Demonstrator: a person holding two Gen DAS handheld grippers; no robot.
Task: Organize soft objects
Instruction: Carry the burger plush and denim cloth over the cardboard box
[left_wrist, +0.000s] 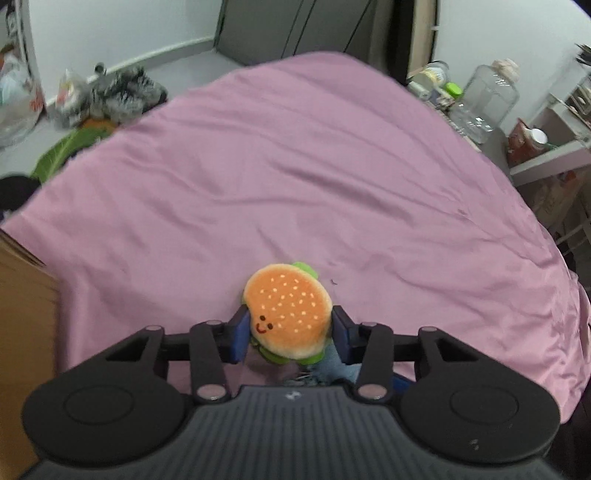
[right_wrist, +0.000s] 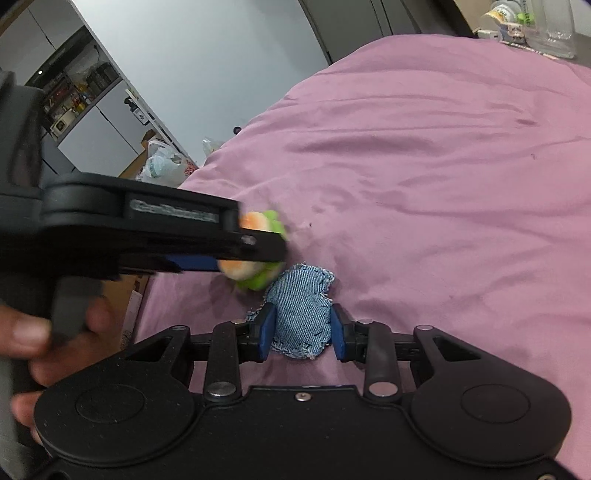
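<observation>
Clamped the small orange-and-green plush burger (left_wrist: 289, 314) at its flanks in the left gripper (left_wrist: 290, 334), near the pink bedsheet's (left_wrist: 295, 166) near edge. Straddled the frayed blue denim pouch (right_wrist: 301, 314) with the right gripper (right_wrist: 302, 330) — pads touching, squeeze unclear. Judged both light, squashy, unbreakable — best pinched mid-body.

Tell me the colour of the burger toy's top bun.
Orange with pale seed dots on the burger toy, clearest in the left wrist view.
</observation>
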